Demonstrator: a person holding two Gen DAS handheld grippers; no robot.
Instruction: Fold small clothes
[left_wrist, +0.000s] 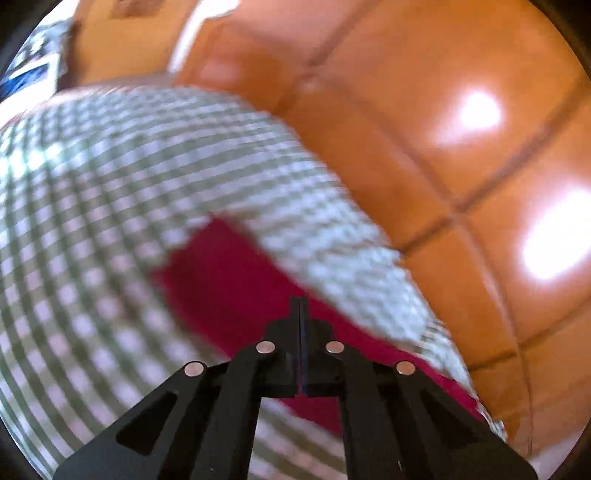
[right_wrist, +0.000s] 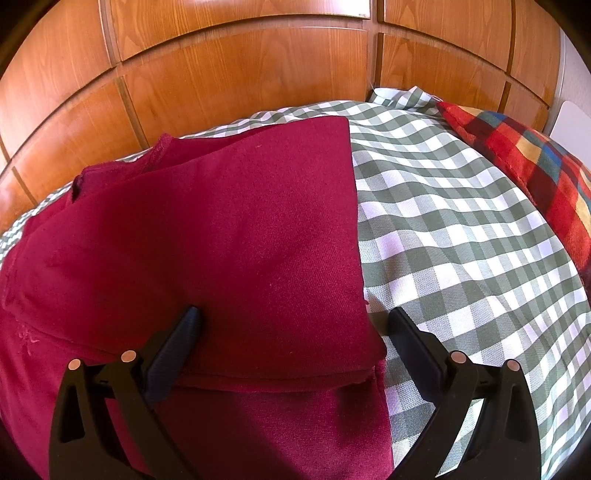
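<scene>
Item: maroon garment (right_wrist: 229, 236), on bed (right_wrist: 461, 229) near wardrobe-side edge, one layer folded over; further folds pending. Right gripper (right_wrist: 291, 317): wide, straddling fold corner. Left gripper (left_wrist: 301, 306): pinched together, holding nothing visible.

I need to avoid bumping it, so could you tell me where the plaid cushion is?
The plaid cushion shows in the right wrist view at the far right, resting on the checked bedspread by the wooden panelling.
</scene>
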